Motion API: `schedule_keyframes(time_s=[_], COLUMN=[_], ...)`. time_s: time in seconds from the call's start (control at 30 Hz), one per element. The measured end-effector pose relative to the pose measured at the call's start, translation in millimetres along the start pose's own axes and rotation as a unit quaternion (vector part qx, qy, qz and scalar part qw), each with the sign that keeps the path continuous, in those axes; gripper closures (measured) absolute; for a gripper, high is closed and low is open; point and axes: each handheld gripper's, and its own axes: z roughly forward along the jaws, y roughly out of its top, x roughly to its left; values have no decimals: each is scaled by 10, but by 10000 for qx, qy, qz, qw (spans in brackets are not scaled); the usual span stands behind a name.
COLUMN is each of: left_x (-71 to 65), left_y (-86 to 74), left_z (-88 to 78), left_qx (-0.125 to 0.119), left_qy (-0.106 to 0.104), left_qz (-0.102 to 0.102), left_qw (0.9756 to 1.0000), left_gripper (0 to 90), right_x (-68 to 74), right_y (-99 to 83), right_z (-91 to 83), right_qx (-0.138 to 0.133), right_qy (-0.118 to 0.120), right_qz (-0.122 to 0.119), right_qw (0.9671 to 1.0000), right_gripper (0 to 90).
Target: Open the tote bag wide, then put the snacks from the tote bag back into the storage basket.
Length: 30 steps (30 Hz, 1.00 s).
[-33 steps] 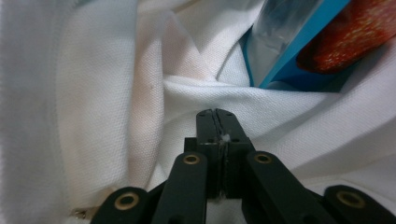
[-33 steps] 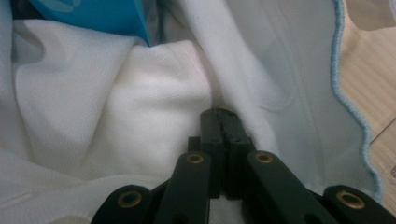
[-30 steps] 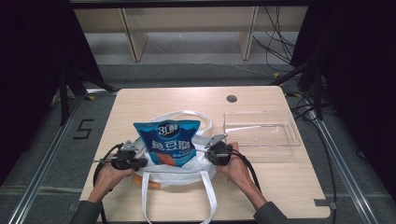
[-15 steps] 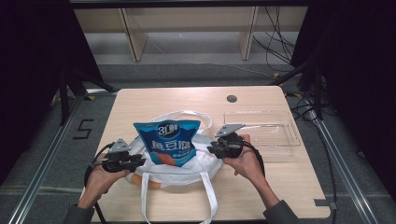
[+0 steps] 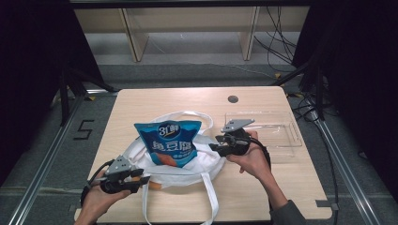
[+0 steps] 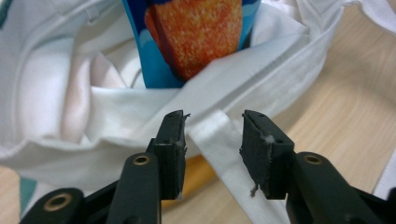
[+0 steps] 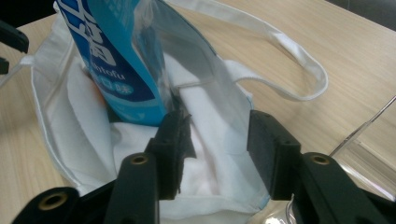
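Left gripper point(image 6: 212, 140): jaws apart, having just been opening. A white strap point(image 6: 219, 140) of the tote bag point(image 6: 93, 121) lies in the gap, but neither pad presses on it, so nothing is gripped. Directly beyond the jaws the bag's rim stands open, and the blue snack bag point(image 6: 187, 42) rises upright from inside it.

Right gripper point(image 7: 219, 135): jaws likewise apart and just been opening, with no pad bearing on anything. The far rim of the tote bag point(image 7: 210, 154) sits between and below them, and the snack bag point(image 7: 116, 60) stands just ahead, to the left of the left-hand jaw.

Judgement: both rims appear to have been let go once the packet was seated. The packet stays upright because the slack cloth bunches around its base.

Count, from the high view: two grippers, left point(image 5: 145, 180) and right point(image 5: 212, 143); one tote bag point(image 5: 206, 164) with two straps; one snack bag point(image 5: 170, 143); one clear tray point(image 5: 281, 136) behind the right gripper, empty; one table point(image 5: 155, 101).
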Motion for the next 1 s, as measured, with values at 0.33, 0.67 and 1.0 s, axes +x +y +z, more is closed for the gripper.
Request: schedule_keyframes(time_s=[0.33, 0.67, 1.0], left_x=[-54, -46, 15], left_y=[-164, -255, -448], left_z=[-47, -116, -115], left_qx=[-39, 85, 128], left_qy=[-26, 136, 403], left_qz=[-65, -105, -344], left_qw=[10000, 9998, 9985], left_gripper=[459, 409, 370], right_x=[94, 210, 332], right_y=[171, 642, 1145], right_z=[-170, -391, -516], right_qx=[-196, -173, 249], right_qy=[307, 441, 388], right_qz=[-105, -524, -1136], right_qw=[9993, 9975, 9925], right_gripper=[449, 398, 338])
